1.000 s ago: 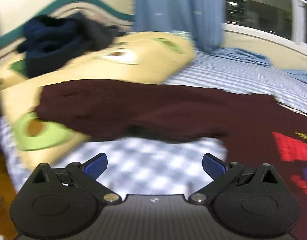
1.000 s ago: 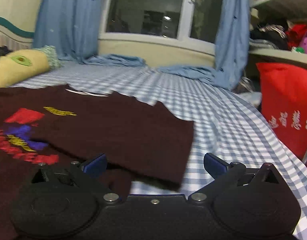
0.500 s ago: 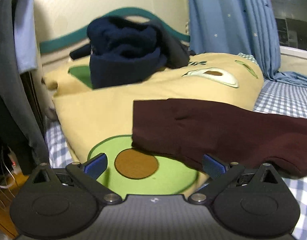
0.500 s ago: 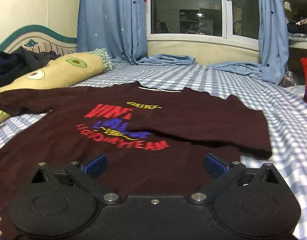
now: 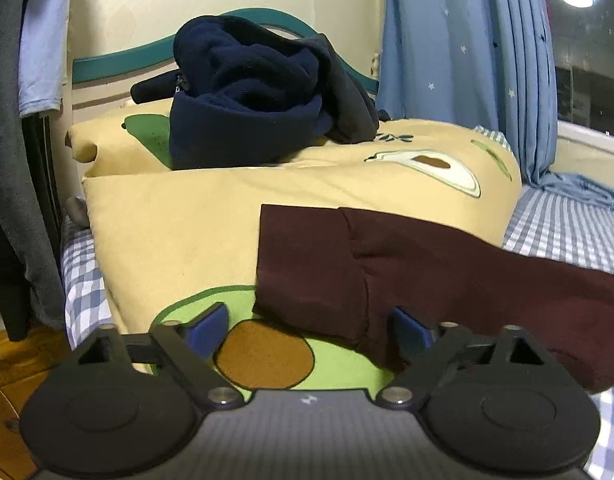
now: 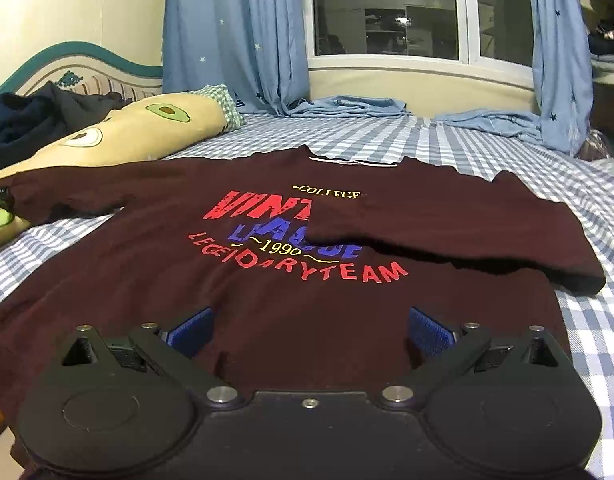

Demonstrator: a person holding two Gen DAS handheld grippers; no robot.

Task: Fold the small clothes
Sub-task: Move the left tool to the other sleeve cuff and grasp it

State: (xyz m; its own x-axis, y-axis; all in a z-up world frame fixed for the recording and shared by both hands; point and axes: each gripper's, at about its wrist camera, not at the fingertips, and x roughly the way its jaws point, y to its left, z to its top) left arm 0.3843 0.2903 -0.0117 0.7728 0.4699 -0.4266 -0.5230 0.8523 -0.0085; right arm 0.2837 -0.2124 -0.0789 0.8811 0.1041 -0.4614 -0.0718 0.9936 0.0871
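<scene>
A dark maroon T-shirt (image 6: 147, 272) with red, blue and yellow print lies face up on the checked bed. Its right sleeve (image 6: 447, 220) is folded inward over the chest print. Its left sleeve (image 5: 327, 264) lies spread on the yellow avocado pillow (image 5: 179, 232). My left gripper (image 5: 309, 330) is open and empty, just in front of that sleeve's cuff. My right gripper (image 6: 309, 330) is open and empty, low over the shirt's lower hem area.
A dark navy fleece heap (image 5: 247, 96) sits on the pillow against the headboard. Grey and blue garments (image 5: 23, 80) hang at the left beside the bed edge. Blue curtains (image 6: 235, 32) and a window stand at the far side. The checked sheet (image 6: 603, 344) runs right.
My left gripper has swung left from the shirt body and closed in on the sleeve on the pillow. My right gripper has moved left from the folded right sleeve to the shirt's middle.
</scene>
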